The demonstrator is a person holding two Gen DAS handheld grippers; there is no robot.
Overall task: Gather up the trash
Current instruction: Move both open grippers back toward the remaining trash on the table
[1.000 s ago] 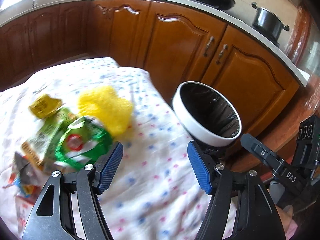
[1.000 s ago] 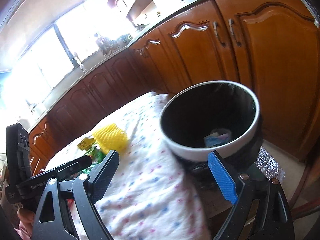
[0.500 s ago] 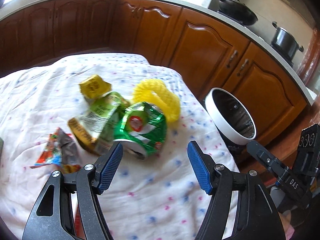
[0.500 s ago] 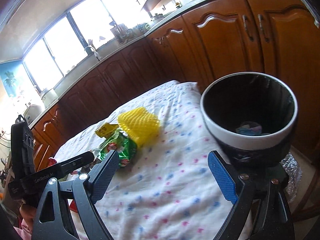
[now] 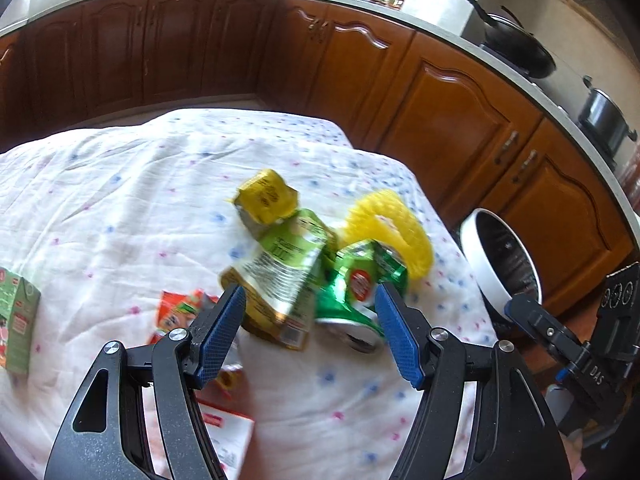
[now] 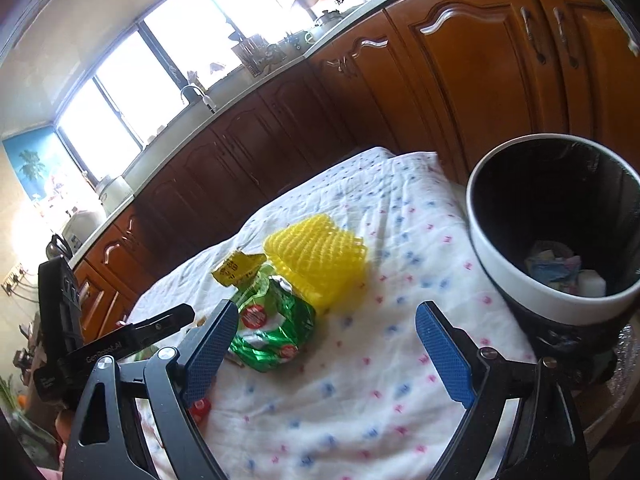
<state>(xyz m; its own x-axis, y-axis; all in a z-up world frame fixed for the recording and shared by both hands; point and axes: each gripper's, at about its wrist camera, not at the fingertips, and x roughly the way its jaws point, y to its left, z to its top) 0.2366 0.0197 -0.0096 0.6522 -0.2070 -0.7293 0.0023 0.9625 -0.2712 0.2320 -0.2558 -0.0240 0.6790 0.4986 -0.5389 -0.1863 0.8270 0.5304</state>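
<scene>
Bin (image 6: 520,280) holds crumpled scraps (image 6: 554,266); both grippers' jaws apart, gripping nothing.

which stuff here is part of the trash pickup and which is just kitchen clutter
Job:
- crushed green can
- yellow foam net
- yellow wrapper
- green pouch
- red wrapper
- green carton
- trash bin

Just there:
- wok
- pot
- faucet
- spotted tablecloth

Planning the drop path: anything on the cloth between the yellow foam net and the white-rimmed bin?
Nothing. In the right wrist view, only bare dotted white cloth lies between the yellow foam mesh net and the white-rimmed black bin.
</scene>
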